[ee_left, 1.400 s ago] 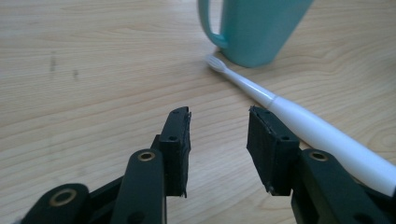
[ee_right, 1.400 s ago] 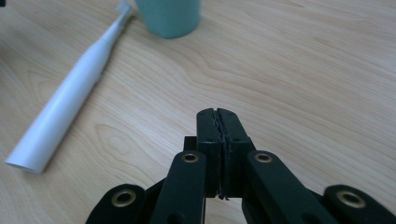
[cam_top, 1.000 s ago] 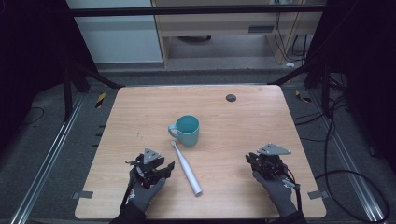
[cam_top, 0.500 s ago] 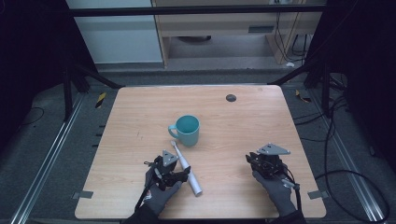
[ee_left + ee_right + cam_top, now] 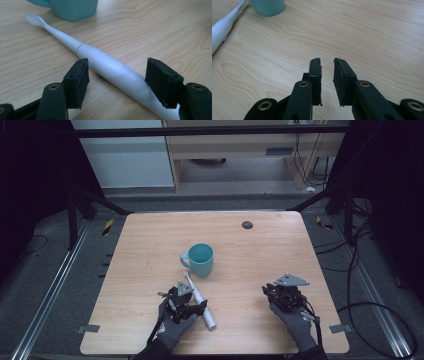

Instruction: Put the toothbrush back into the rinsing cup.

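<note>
A white electric toothbrush [image 5: 199, 294] lies flat on the wooden table, its bristle head toward a teal mug [image 5: 201, 259]. My left gripper [image 5: 194, 306] straddles the handle. In the left gripper view the toothbrush [image 5: 112, 68] runs slantwise between the two pads. The jaws have just been opening and stand wide, with the left pad clear of the handle. The mug [image 5: 72, 8] stands just beyond the bristles. My right gripper [image 5: 276, 291] rests low near the front right. Its jaws [image 5: 327, 61] are a narrow gap apart over bare wood, with nothing between them.
The table [image 5: 150, 235] has a small dark round spot [image 5: 247, 225] near its far edge. In the right gripper view the toothbrush [image 5: 222, 27] and mug [image 5: 268, 6] show at the upper left. Dark floor, rails and cables surround the table.
My left gripper slid right from beside the toothbrush to over its handle, and its jaws spread wide around it. The right gripper, mug and toothbrush kept still.
</note>
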Demonstrator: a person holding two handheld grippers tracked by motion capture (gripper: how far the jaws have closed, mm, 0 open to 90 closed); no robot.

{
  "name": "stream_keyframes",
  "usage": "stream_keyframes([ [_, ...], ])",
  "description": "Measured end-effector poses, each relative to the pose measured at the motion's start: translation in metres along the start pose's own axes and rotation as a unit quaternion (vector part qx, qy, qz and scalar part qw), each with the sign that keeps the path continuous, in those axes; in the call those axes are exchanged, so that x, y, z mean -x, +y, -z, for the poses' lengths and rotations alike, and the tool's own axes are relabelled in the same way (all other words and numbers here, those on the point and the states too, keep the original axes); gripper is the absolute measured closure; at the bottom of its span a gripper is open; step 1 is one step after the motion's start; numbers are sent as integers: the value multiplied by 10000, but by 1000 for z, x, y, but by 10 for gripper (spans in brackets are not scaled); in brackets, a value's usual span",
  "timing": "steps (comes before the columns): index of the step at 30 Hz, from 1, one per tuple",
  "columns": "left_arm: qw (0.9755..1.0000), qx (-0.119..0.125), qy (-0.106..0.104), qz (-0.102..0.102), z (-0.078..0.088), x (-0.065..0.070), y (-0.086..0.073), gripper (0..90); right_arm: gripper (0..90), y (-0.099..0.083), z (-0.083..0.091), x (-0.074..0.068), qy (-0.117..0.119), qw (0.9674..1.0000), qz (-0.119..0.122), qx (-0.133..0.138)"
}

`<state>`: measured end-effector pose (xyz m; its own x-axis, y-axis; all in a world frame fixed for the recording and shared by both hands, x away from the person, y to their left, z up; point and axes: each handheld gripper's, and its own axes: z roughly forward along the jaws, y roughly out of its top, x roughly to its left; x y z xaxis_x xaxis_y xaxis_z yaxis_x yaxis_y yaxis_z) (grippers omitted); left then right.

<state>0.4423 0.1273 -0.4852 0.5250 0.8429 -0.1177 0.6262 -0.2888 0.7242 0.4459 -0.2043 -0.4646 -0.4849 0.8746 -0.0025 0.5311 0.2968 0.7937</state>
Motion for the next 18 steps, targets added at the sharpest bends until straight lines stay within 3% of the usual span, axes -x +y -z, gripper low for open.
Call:
stream_keyframes([
  [8, 9999, -110, 50, -73, 1, -2, -1, 379, 762, 0, 0, 0, 7, 10000, -2, 2],
  [18, 9998, -162, 104, 9, 4, -8, -3, 424, 766, 0, 1, 0, -11, 10000, 46, 4],
])
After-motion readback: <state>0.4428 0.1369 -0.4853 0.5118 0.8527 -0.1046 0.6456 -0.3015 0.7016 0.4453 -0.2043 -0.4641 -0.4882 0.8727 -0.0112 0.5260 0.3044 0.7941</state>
